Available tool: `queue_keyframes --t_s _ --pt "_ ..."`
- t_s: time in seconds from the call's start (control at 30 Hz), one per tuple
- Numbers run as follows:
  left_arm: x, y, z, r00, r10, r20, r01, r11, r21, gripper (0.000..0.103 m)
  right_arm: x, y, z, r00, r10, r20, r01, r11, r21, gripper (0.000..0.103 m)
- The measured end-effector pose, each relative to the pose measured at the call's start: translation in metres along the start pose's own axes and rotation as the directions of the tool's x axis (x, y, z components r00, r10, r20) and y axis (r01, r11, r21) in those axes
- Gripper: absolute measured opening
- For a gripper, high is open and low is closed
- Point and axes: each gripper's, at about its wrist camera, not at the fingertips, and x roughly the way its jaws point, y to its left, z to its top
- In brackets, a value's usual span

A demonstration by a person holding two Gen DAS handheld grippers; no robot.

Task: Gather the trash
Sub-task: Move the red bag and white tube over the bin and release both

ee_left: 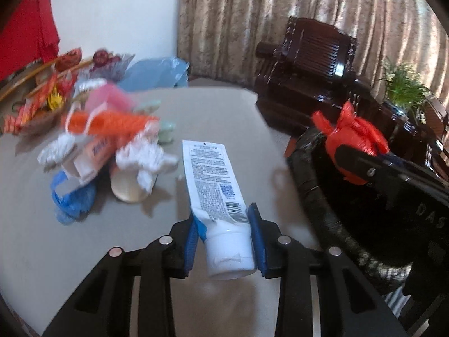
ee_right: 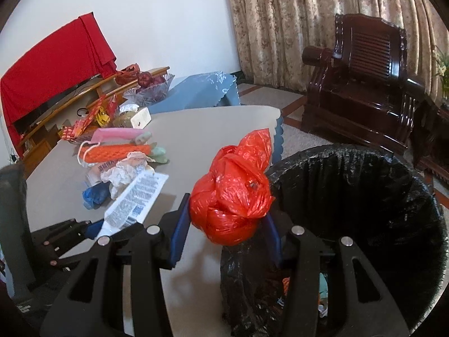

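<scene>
The left gripper (ee_left: 224,233) is clenched on a white tube (ee_left: 214,196), its blue pads pressing the cap end from both sides while the flat printed end points away over the grey table (ee_left: 219,112). The right gripper (ee_right: 224,236) is clamped on a knotted red plastic bag (ee_right: 231,193), held beside the table edge at the near rim of a bin lined with a black bag (ee_right: 350,196). Only the right wrist view looks down into that bin, where a few scraps of orange, teal and white lie at the bottom; the left wrist view shows just its dark rim and the red bag from the side, partly behind the right gripper's black finger. The right view also catches the left gripper low at its left, with the tube's printed face angled up from it. The remaining trash pile (ee_left: 106,146) sits on the table beyond the tube: an orange mesh roll, crumpled white paper, a blue plastic scrap, pink and pale green pieces. It is blurred in the left view and sharper in the right, where a glass bowl of dark red fruit (ee_right: 148,84) and a red cloth (ee_right: 56,64) show behind it. A dark wooden armchair (ee_right: 362,84) stands before patterned curtains (ee_left: 266,22) in both views; a green potted plant (ee_left: 404,84) shows clearly only in the left.
</scene>
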Motion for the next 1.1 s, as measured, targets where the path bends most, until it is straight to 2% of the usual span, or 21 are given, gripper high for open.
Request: queue_keyframes --t_s 0.17,0.37,0.53,0.73,0.83,0.9,0.97,1.0,1.07,1.1 --pt "-0.02 -0.02 0.018 0.997 -0.039 0.065 0.036 0.998 0.046 0.034 -0.025 -0.01 0.003 0.999 -0.022 0.04 0.021 1.0 0.018 0.047" --pt "-0.031 -0.049 0.035 0.989 -0.108 0.103 0.099 0.991 0.095 0.034 -0.057 -0.032 0.002 0.995 -0.065 0.081 0.061 0.997 0.055 0.047" --pt "-0.022 -0.082 0.041 0.979 -0.188 0.085 0.174 0.974 0.144 0.034 -0.076 -0.061 -0.01 0.987 -0.14 0.083 0.131 0.986 0.102 0.047" --pt "0.002 -0.132 0.041 0.964 -0.265 0.034 0.252 0.945 0.209 0.034 -0.081 -0.108 -0.036 0.967 -0.253 0.019 0.248 0.957 0.154 0.048" --pt "0.016 -0.154 0.041 0.956 -0.292 0.002 0.283 0.929 0.236 0.034 -0.081 -0.123 -0.046 0.958 -0.288 -0.004 0.285 0.944 0.168 0.055" --pt "0.025 -0.161 0.041 0.952 -0.304 -0.029 0.302 0.924 0.236 0.035 -0.084 -0.131 -0.053 0.948 -0.318 -0.01 0.315 0.932 0.181 0.07" --pt "0.027 -0.164 0.041 0.952 -0.305 -0.034 0.305 0.923 0.234 0.046 -0.088 -0.137 -0.056 0.938 -0.347 -0.005 0.342 0.92 0.193 0.08" --pt "0.027 -0.165 0.041 0.951 -0.307 -0.032 0.306 0.923 0.234 0.058 -0.09 -0.139 -0.057 0.934 -0.358 -0.001 0.351 0.915 0.199 0.086" --pt "0.023 -0.161 0.041 0.954 -0.3 -0.006 0.293 0.927 0.236 0.066 -0.096 -0.145 -0.06 0.925 -0.38 0.009 0.369 0.904 0.217 0.092" --pt "0.021 -0.16 0.042 0.954 -0.299 0.002 0.291 0.927 0.237 0.074 -0.098 -0.147 -0.06 0.922 -0.387 0.013 0.374 0.899 0.227 0.094"
